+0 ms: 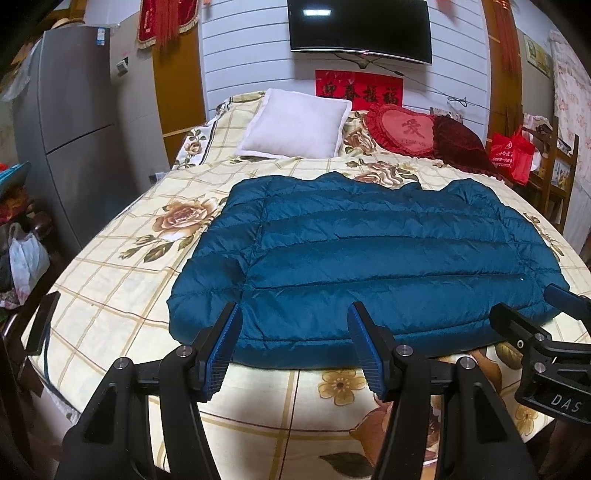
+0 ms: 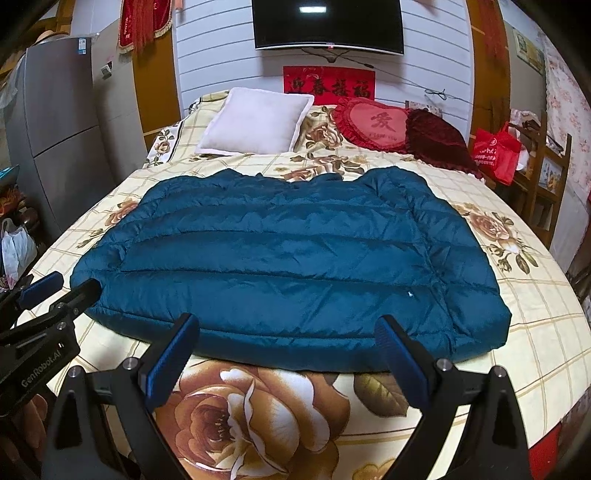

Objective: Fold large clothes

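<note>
Left gripper point(image 1: 295, 347): I see jaws apart, nothing between, just above jacket's near hem.
Right gripper point(image 2: 286, 360): jaws wide apart, empty, at the hem too.
Jacket point(image 2: 288, 266): teal puffer, flat on bed, hem toward me, collar far.
Bed point(image 1: 110, 280): floral checked sheet.
Far: white pillow point(image 1: 295, 123), red heart cushion point(image 1: 404, 127), TV point(image 1: 360, 29) on wall.
</note>
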`<state>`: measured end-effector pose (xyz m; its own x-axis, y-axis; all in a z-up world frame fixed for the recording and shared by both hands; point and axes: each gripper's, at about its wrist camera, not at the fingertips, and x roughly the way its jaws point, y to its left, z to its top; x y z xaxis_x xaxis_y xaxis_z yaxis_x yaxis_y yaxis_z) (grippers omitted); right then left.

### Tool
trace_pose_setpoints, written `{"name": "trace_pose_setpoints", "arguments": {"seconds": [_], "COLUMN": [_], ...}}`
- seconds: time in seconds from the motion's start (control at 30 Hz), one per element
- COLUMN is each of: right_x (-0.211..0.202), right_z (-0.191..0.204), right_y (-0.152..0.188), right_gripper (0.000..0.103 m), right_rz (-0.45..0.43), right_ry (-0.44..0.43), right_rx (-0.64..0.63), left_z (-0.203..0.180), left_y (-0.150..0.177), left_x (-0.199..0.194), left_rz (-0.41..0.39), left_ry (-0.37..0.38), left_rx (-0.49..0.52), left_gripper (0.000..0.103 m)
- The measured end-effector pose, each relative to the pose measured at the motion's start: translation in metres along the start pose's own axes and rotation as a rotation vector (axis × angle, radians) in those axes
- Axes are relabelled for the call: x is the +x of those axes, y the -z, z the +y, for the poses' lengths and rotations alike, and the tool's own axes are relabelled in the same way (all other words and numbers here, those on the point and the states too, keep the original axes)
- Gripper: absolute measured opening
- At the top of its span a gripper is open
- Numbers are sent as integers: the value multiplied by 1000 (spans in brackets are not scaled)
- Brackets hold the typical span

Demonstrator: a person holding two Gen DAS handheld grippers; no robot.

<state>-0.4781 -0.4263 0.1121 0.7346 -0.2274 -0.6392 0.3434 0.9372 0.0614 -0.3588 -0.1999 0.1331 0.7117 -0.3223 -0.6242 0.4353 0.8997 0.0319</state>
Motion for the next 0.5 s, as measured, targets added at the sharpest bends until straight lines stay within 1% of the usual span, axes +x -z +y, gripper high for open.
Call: {"name": "trace_pose_setpoints", "arguments": {"seconds": [0.5], "right_x": [8], "right_z": [-5], "right_y": [6], "right_gripper": [98], "right_rz": [20], "right_ry": [-16], "right_rx": [11], "left_z": [2], "left_y": [0], "left_x": [7], "left_rz": [6], "left_ry": [-9], "left_rx": [2], "left_gripper": [57]}}
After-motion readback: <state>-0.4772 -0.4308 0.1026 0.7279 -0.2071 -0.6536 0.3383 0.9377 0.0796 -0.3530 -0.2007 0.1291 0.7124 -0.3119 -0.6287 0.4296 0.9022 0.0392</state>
